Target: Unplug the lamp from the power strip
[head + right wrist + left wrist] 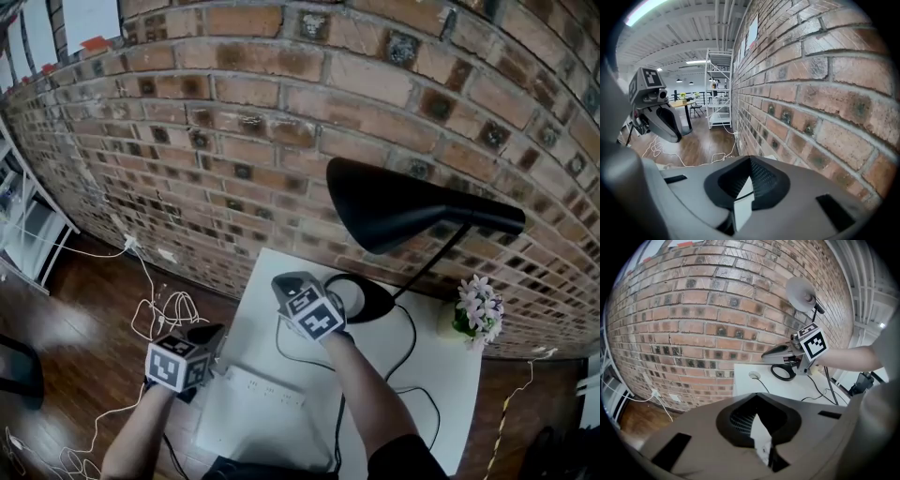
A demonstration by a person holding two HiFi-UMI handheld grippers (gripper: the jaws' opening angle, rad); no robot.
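Observation:
A black lamp (412, 211) stands on its round base (364, 298) on the white table (441, 375) against the brick wall. Its black cord (412, 349) loops over the tabletop. A white power strip (253, 392) lies near the table's front left corner. My right gripper (287, 282) hovers above the table just left of the lamp base, jaws shut and empty. My left gripper (208, 335) hangs off the table's left edge, beside the strip, its jaws met with nothing between them. The left gripper view shows the right gripper (767, 355) in front of the lamp base (783, 373).
A small pot of pink flowers (476, 314) sits at the table's right back corner. White cables (164, 314) lie coiled on the wooden floor below a wall outlet (131, 245). A white shelf unit (28, 225) stands at far left.

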